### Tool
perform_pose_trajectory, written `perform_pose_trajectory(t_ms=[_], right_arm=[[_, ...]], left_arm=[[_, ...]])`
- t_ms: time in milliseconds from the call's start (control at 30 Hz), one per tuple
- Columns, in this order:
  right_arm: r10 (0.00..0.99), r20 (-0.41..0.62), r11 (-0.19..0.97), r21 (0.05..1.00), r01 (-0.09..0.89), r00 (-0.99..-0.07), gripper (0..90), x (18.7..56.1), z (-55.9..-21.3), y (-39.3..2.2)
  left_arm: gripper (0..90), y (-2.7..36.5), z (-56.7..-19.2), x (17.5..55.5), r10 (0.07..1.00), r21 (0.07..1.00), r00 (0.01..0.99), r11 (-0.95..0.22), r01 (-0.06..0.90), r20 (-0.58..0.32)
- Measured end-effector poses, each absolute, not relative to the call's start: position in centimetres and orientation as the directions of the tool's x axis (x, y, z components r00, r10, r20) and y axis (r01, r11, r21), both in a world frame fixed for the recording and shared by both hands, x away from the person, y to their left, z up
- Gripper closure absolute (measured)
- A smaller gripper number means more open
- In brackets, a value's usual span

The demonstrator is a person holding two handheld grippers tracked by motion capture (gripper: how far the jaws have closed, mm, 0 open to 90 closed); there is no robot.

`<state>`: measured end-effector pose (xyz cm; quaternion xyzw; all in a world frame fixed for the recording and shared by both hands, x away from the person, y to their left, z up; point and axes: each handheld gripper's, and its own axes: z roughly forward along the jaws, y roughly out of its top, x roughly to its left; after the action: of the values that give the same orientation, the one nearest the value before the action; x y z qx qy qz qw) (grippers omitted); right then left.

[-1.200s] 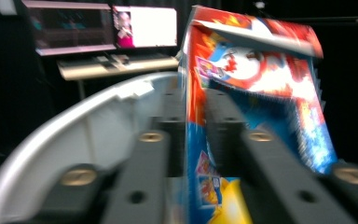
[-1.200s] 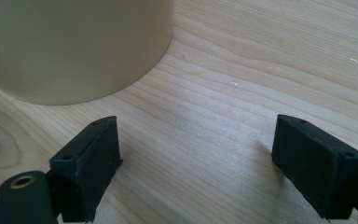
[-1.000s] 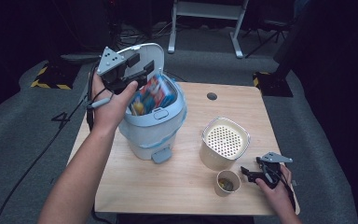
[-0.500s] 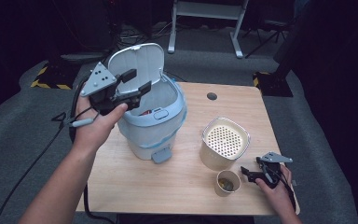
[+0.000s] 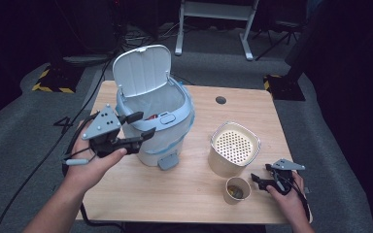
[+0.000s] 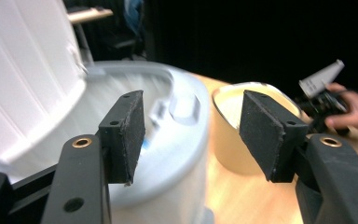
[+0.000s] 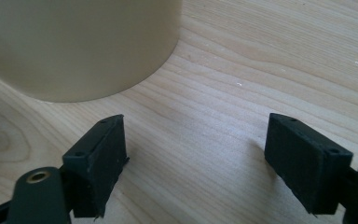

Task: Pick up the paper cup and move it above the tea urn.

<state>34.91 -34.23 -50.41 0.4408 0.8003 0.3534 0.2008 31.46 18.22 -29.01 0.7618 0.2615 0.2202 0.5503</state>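
Note:
A pale blue pedal bin (image 5: 167,124) stands on the wooden table (image 5: 189,208) with its white lid (image 5: 141,70) raised. My left gripper (image 5: 143,127) hovers at the bin's near left side, open and empty; its jaws have just opened a little. In the left gripper view the left gripper (image 6: 191,135) looks past the bin's rim (image 6: 177,149) toward a cream container (image 6: 228,140). My right gripper (image 5: 260,179) rests low at the table's front right, beside a small paper cup (image 5: 237,190). Its jaws (image 7: 196,163) have just been closing, still apart over bare wood.
The cream container (image 5: 234,148) with a perforated top stands right of the bin. A cream round wall (image 7: 74,46) rises at the upper left in the right gripper view. A dark round spot (image 5: 220,100) marks the far side of the table. Cables trail off the table's left.
My left gripper has left the bin's opening, moving left, nearer and lower. The coloured contents it hovered over are now mostly hidden in the bin. The right hand has stayed put.

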Motion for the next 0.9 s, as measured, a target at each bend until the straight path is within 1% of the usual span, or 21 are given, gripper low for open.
perform_pose_trajectory(t_ms=[233, 300, 400, 533, 633, 800, 900], right_arm=[[0.849, -0.011, 0.361, 0.742, 0.565, -0.529, 20.2, 34.4, -50.4, -34.2], [0.841, -0.010, 0.370, 0.739, 0.563, -0.540, 19.9, 34.3, -50.4, -34.3], [0.819, -0.017, 0.408, 0.721, 0.561, -0.574, 19.9, 34.0, -50.1, -34.5], [0.788, -0.040, 0.453, 0.713, 0.536, -0.614, 23.0, 33.4, -49.9, -34.5], [0.780, -0.054, 0.471, 0.707, 0.527, -0.624, 23.3, 32.8, -49.7, -34.5], [0.769, -0.051, 0.470, 0.721, 0.509, -0.637, 22.6, 31.8, -49.5, -34.6], [0.764, -0.032, 0.460, 0.726, 0.510, -0.644, 22.6, 31.1, -49.4, -34.6]], left_arm=[[40.3, 18.1, -32.6, 29.8, 0.609, 0.933, 0.793, -0.296, 0.203, 0.021], [40.3, 18.0, -33.6, 29.5, 0.606, 0.926, 0.795, -0.309, 0.216, 0.017], [40.1, 18.0, -35.4, 29.3, 0.605, 0.919, 0.796, -0.307, 0.248, -0.013], [41.0, 18.3, -38.0, 29.4, 0.630, 0.897, 0.777, -0.330, 0.294, -0.023], [41.2, 18.6, -39.8, 29.7, 0.640, 0.886, 0.767, -0.324, 0.332, -0.053], [40.6, 18.7, -42.4, 29.9, 0.653, 0.862, 0.751, -0.324, 0.390, -0.095], [40.3, 18.7, -44.1, 30.3, 0.658, 0.832, 0.745, -0.347, 0.432, -0.112]])
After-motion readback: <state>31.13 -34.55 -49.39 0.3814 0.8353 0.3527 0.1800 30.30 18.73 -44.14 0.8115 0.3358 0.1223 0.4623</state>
